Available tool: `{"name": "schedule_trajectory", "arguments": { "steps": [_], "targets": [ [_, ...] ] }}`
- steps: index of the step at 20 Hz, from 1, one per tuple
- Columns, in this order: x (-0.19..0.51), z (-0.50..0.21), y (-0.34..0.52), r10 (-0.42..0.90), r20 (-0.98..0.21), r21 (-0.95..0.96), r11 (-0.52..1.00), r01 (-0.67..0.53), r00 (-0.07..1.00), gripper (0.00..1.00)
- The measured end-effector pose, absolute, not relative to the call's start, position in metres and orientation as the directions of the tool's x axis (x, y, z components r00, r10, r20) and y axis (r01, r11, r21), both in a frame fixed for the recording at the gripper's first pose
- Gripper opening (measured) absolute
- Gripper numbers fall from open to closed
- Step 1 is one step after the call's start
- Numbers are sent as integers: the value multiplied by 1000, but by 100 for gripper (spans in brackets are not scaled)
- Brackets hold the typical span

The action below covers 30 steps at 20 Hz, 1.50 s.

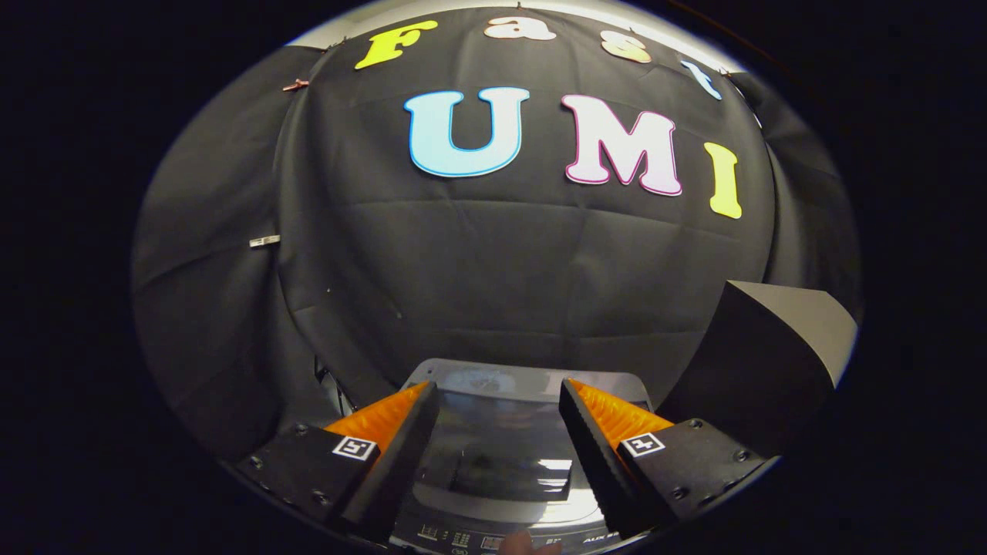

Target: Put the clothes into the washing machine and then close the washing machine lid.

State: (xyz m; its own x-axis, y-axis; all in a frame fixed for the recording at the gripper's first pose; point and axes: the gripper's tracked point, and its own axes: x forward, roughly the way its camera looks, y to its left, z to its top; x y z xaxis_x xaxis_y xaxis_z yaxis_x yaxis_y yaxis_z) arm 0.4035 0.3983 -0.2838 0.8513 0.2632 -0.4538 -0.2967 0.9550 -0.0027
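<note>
A grey top-loading washing machine lies below and just ahead of my fingers. Its dark glass lid lies flat and shut over the tub, reflecting the light. My gripper hangs above the lid, open, with nothing between its orange-and-black fingers. The control panel with small buttons runs along the machine's near edge. No clothes are in sight.
A black box-like block with a pale top stands right of the machine, close to my right finger. Black cloth walls close in behind and to the left. A fingertip shows at the panel's near edge.
</note>
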Motion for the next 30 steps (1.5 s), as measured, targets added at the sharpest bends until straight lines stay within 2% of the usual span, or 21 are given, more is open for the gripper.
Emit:
{"name": "schedule_trajectory", "arguments": {
  "steps": [5,12,21,30],
  "targets": [
    [380,-263,391,254,-394,15,963,-270,883,99],
    [333,-222,393,293,-370,20,951,-308,881,99],
    [281,-103,330,263,-206,49,965,-258,942,99],
    [232,-42,264,243,-121,26,970,-241,962,99]
  ]
}}
